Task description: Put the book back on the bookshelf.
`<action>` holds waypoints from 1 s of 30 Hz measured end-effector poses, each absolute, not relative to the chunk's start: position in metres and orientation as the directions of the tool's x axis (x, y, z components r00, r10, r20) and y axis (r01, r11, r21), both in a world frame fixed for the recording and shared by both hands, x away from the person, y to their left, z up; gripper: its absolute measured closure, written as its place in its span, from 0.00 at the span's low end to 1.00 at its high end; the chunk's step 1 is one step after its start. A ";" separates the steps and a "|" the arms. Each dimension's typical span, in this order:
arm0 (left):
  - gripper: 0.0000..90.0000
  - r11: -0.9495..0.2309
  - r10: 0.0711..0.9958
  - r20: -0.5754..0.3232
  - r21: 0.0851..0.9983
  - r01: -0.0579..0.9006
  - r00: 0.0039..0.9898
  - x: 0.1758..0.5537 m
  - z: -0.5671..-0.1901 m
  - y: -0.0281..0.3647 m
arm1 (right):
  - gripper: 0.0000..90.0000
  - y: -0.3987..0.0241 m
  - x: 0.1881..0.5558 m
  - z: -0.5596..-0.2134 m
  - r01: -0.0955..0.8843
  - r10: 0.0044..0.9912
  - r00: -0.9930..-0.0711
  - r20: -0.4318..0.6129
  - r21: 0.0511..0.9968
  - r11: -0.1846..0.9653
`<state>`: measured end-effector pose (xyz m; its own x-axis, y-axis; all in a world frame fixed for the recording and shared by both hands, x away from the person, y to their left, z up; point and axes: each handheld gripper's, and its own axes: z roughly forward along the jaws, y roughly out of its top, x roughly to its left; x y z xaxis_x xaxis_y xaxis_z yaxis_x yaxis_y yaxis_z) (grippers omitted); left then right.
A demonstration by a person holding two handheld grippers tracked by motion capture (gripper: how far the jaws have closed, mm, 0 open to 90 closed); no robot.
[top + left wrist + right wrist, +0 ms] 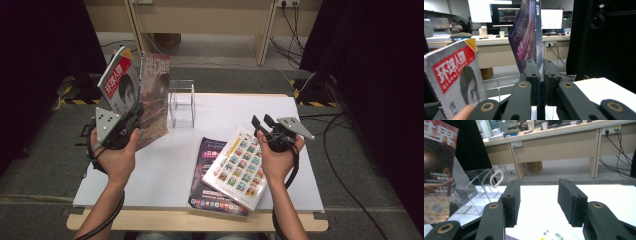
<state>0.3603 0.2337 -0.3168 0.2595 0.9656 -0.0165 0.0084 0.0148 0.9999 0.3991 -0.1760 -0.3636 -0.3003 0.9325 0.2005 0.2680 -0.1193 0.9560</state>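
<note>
Two magazines stand lifted off the white desk [150, 185] at its far left corner, both carried by the person's left hand [117, 155]. The left gripper [134, 114] has its jaws pinched tight on the lower edge of the dark purple magazine [154, 100], which rises upright just left of the clear acrylic rack [181, 102]. In the left gripper view the same magazine [527, 37] stands edge-on between the black pads [533, 75], its spine pointing straight up. The red-titled magazine with a portrait on its cover [119, 82] leans against the outer side of that gripper; a fingertip [465, 112] touches its bottom corner in the left gripper view, so it seems to be propped by the hand rather than by the jaws, though the contact itself is hidden.

The right gripper [262, 121] hovers near the right edge of the desk, its jaws spread wide with nothing between them. The right gripper view looks past its pads [571, 200] across the bare white top toward the rack [484, 190].

Below and left of the right hand [277, 160], near the front edge of the desk, two more magazines lie flat and overlapped: one with a grid of coloured tiles [239, 167] lies on top of a dark-covered one [210, 185].
</note>
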 end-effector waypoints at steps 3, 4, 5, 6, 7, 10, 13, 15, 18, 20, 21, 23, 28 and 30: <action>0.94 0.019 0.968 -0.019 1.000 0.005 0.251 0.361 -0.316 0.237 | 0.60 -0.183 0.397 -0.373 0.288 0.931 -0.298 0.211 0.950 -0.123; 0.94 0.012 0.970 -0.012 1.000 0.001 0.243 0.362 -0.314 0.239 | 0.60 -0.185 0.396 -0.376 0.295 0.933 -0.291 0.213 0.947 -0.124; 0.94 0.012 0.970 -0.012 1.000 0.001 0.243 0.362 -0.314 0.239 | 0.60 -0.185 0.396 -0.376 0.295 0.933 -0.291 0.213 0.947 -0.124; 0.94 0.012 0.971 -0.012 1.000 -0.001 0.239 0.363 -0.314 0.240 | 0.60 -0.187 0.395 -0.379 0.300 0.934 -0.285 0.215 0.945 -0.126; 0.94 0.015 0.972 -0.014 1.000 -0.003 0.235 0.364 -0.313 0.241 | 0.60 -0.189 0.394 -0.382 0.303 0.935 -0.281 0.216 0.944 -0.127; 0.94 0.012 0.974 -0.010 1.000 -0.006 0.225 0.366 -0.312 0.242 | 0.61 -0.196 0.390 -0.395 0.326 0.935 -0.268 0.234 0.935 -0.141; 0.94 0.014 0.976 -0.012 1.000 -0.009 0.217 0.370 -0.313 0.243 | 0.61 -0.198 0.389 -0.400 0.336 0.933 -0.265 0.242 0.931 -0.146; 0.94 0.017 0.978 -0.017 1.000 -0.003 0.207 0.377 -0.314 0.244 | 0.61 -0.200 0.388 -0.405 0.343 0.932 -0.262 0.250 0.927 -0.152; 0.94 0.014 0.979 -0.015 1.000 0.003 0.202 0.384 -0.315 0.244 | 0.61 -0.202 0.386 -0.407 0.345 0.931 -0.257 0.258 0.925 -0.161; 0.94 0.013 0.980 -0.013 1.000 0.003 0.200 0.386 -0.315 0.243 | 0.61 -0.203 0.385 -0.408 0.344 0.932 -0.257 0.257 0.925 -0.161; 0.94 0.013 0.980 -0.014 1.000 0.004 0.200 0.389 -0.315 0.243 | 0.61 -0.203 0.385 -0.408 0.344 0.932 -0.257 0.257 0.925 -0.161; 0.94 0.011 0.980 -0.012 1.000 0.006 0.198 0.394 -0.315 0.243 | 0.61 -0.204 0.385 -0.409 0.345 0.931 -0.255 0.260 0.924 -0.163; 0.94 0.030 0.981 -0.034 0.999 0.021 0.191 0.413 -0.318 0.242 | 0.61 -0.205 0.384 -0.410 0.348 0.930 -0.255 0.265 0.922 -0.168; 0.94 0.029 0.982 -0.031 0.999 0.016 0.189 0.419 -0.321 0.242 | 0.62 -0.206 0.384 -0.411 0.348 0.931 -0.253 0.265 0.922 -0.167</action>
<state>0.4186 0.2415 -0.3207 0.1886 0.9815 -0.0315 0.0158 0.0290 0.9995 0.3839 -0.2055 -0.4108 -0.2530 0.9306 0.2645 0.3484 -0.1675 0.9223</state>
